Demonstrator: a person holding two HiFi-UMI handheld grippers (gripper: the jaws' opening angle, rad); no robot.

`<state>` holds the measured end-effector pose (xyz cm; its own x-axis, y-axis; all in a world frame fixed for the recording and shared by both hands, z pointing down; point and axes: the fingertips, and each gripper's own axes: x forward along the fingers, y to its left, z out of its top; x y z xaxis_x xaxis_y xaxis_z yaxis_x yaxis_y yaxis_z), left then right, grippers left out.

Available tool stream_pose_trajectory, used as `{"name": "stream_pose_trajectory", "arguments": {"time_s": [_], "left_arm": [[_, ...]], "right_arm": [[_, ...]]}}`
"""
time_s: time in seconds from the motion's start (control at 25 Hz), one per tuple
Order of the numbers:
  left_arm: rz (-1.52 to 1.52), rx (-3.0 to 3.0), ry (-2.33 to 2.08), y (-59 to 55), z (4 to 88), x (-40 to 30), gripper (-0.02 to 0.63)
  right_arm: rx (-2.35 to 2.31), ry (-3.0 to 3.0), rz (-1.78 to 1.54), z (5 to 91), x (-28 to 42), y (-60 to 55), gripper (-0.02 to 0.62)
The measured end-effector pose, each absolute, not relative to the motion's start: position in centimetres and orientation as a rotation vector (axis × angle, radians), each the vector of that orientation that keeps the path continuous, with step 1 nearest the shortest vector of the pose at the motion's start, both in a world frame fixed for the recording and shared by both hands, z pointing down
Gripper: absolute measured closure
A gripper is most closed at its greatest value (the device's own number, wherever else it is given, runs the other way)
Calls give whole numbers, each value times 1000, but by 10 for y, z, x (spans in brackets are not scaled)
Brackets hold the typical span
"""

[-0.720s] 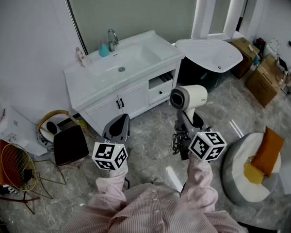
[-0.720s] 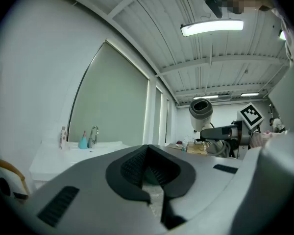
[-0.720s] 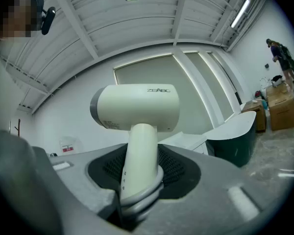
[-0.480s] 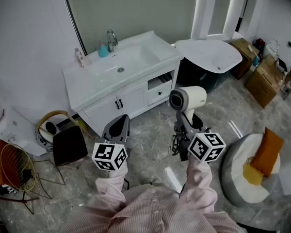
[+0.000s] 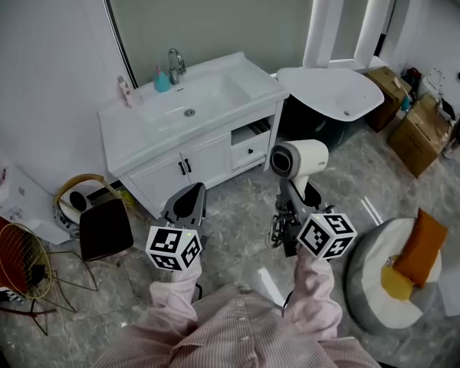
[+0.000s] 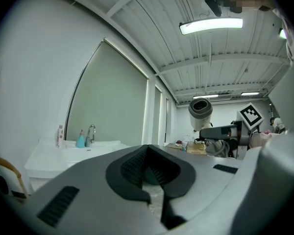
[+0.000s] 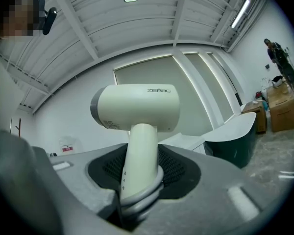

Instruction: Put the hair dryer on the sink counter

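Observation:
My right gripper (image 5: 293,198) is shut on the handle of a cream hair dryer (image 5: 299,159), holding it upright above the floor. In the right gripper view the hair dryer (image 7: 137,111) stands between the pads with its grey cord coiled round the handle base. The white sink counter (image 5: 134,133) with basin and faucet (image 5: 176,61) stands ahead and to the left of the dryer, some way off. My left gripper (image 5: 187,202) hangs lower left, shut with nothing in it; its view shows the dryer (image 6: 201,112) to the right.
A teal bottle (image 5: 162,79) and a small tube (image 5: 126,90) stand on the counter's back edge. A white tub (image 5: 337,90) sits right of the vanity, cardboard boxes (image 5: 418,129) beyond. A black chair (image 5: 106,228) and wire basket (image 5: 19,261) stand at left, a grey pouf (image 5: 391,271) at right.
The view has shifted slightly; both grippers and the hair dryer keep nearly the same place, the dryer a touch lower in the frame.

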<state>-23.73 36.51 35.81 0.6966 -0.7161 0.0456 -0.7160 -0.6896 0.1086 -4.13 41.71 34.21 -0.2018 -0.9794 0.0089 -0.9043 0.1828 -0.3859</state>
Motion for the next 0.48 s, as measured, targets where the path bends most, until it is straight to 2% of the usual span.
{"name": "stream_pose_trajectory", "arguments": {"time_s": [0.48], "left_arm": [[-6,2760,-1203,336,368,-218,607]], "right_arm": [[-1789,2218,-487,353,-19,385,430]]}}
